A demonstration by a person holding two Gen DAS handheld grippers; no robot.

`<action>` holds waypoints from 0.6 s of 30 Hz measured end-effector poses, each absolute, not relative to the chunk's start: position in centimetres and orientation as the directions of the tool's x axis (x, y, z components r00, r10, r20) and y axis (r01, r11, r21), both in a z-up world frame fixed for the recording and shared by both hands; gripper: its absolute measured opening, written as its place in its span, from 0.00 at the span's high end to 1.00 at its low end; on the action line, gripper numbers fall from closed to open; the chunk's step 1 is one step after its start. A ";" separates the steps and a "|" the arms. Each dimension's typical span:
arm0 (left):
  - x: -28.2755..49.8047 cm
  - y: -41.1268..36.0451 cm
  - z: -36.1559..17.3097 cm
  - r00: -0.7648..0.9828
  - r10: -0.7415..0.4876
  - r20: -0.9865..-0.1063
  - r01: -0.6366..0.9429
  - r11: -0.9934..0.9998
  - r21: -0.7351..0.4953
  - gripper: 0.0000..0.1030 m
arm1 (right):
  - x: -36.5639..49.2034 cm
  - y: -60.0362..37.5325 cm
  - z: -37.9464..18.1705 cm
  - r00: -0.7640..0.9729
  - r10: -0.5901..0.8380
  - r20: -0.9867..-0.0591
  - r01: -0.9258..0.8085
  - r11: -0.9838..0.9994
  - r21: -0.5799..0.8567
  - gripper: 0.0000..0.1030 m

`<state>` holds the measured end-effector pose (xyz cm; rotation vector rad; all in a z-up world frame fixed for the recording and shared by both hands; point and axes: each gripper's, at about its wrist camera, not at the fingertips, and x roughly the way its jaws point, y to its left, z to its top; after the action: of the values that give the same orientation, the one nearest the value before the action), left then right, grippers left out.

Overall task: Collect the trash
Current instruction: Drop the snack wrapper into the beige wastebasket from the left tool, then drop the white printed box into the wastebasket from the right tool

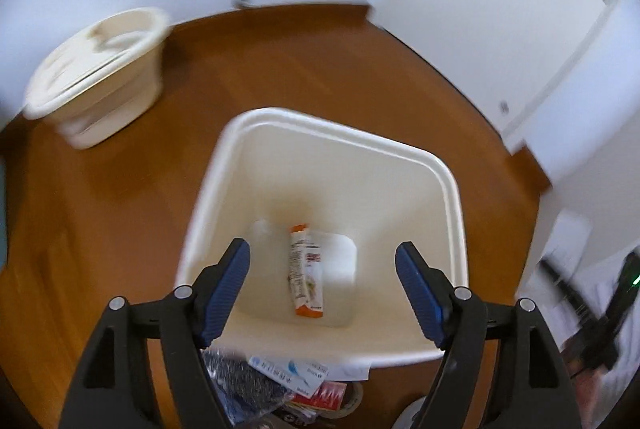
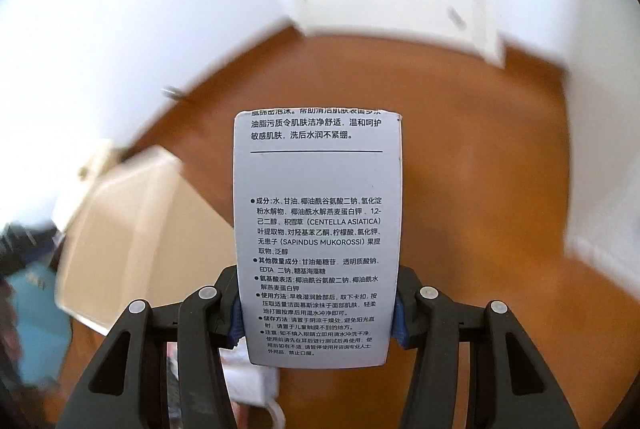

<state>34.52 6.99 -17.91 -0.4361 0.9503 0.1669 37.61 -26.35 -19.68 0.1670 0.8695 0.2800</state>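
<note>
Left wrist view: the left gripper (image 1: 322,269) hangs wide open and empty above the white bin (image 1: 452,185); an orange wrapper (image 1: 306,273) lies on the bin's bottom, between the jaws in view.

Right wrist view: the right gripper (image 2: 318,313) is clamped on the lower edges of a grey carton (image 2: 318,229) (probably light, thin-walled, easily crushed), upright above the wood floor (image 2: 460,149).
</note>
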 end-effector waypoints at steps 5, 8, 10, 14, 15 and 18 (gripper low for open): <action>27.8 10.4 -20.6 0.578 0.045 -0.815 -0.516 0.794 -0.322 0.27 | 40.5 -16.1 -12.5 0.504 0.492 -0.710 -0.538 0.822 0.187 0.46; 26.5 10.7 -21.7 0.553 0.044 -0.832 -0.573 0.745 -0.342 0.27 | 41.2 -7.2 -13.3 0.372 0.447 -0.813 -0.731 0.682 0.040 0.46; 26.2 11.4 -22.6 0.548 0.027 -0.836 -0.594 0.717 -0.366 0.27 | 41.4 -1.7 -16.2 0.285 0.378 -0.881 -0.820 0.572 -0.020 0.46; 25.1 11.8 -22.4 0.559 0.041 -0.828 -0.590 0.722 -0.363 0.27 | 41.2 5.8 -25.1 0.169 0.113 -0.979 -0.906 0.410 -0.110 0.46; 25.2 11.9 -22.7 0.561 0.041 -0.827 -0.590 0.720 -0.365 0.27 | 40.8 7.3 -27.3 0.209 0.020 -0.978 -0.920 0.342 -0.189 0.46; 24.8 12.4 -23.2 0.557 0.026 -0.830 -0.592 0.712 -0.376 0.27 | 40.5 9.5 -32.3 0.206 -0.136 -0.969 -0.949 0.216 -0.232 0.46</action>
<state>24.82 12.38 -23.21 -0.7006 0.9178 0.4020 40.48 9.45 -32.31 -1.2124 1.2237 0.8218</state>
